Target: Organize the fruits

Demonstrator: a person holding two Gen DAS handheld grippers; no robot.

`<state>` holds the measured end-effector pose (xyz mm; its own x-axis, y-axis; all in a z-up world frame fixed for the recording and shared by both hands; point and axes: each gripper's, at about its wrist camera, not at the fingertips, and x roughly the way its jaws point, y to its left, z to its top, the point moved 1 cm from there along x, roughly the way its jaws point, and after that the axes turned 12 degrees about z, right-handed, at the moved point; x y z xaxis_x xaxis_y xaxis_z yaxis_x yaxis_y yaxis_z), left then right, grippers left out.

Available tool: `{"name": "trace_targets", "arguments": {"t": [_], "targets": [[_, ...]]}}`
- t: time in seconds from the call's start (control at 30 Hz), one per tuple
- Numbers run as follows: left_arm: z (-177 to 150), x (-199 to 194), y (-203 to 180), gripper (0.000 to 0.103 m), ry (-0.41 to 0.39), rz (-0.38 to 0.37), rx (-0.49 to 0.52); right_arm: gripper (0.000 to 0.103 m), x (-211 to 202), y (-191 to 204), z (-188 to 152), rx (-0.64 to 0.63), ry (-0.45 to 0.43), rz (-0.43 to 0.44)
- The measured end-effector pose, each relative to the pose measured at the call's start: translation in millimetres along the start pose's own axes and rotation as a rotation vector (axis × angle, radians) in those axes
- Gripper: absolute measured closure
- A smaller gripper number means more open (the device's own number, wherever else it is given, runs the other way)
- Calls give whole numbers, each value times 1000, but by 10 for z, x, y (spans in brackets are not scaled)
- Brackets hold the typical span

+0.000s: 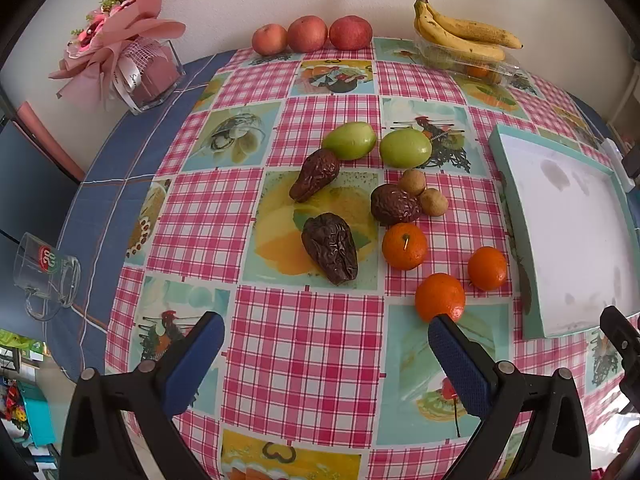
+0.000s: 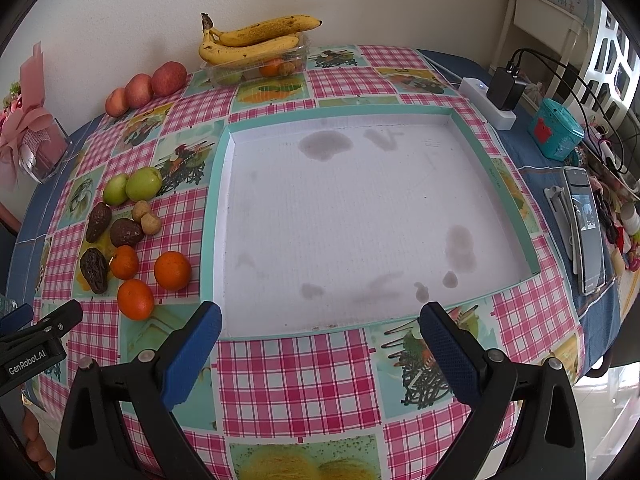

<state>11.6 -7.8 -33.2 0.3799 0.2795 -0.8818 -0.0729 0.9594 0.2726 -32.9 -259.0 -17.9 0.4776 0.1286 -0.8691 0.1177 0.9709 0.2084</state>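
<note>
Table (image 2: pixel 296 376) under a pink checked cloth, pushed against a pale wall. Tray (image 2: pixel 536 248), shallow, teal-rimmed, white and stained inside, nothing in it, right of the loose fruit. Left gripper (image 1: pixel 326 330) low over the near cloth, jaws wide, nothing between them; right gripper (image 2: pixel 320 320) at the tray's near rim, jaws likewise wide and unloaded. Bananas (image 1: pixel 464 30) on a clear tub (image 1: pixel 480 66) by the wall. Three apples (image 1: pixel 308 34) in a row beside them. Two green fruits (image 1: pixel 405 147) mid-cloth, three wrinkled dark fruits (image 1: pixel 330 247) just below, three oranges (image 1: pixel 404 246) nearest the tray, two small brown fruits (image 1: pixel 434 202) touching. Glass mug (image 1: pixel 46 276) far left.
</note>
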Motion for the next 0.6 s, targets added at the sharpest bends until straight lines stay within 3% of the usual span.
{"name": "trace_targets", "arguments": {"t": [0.6], "targets": [[-1,8,-11,0,4,2,1,4,3,5,3,-1,2,-1]]}}
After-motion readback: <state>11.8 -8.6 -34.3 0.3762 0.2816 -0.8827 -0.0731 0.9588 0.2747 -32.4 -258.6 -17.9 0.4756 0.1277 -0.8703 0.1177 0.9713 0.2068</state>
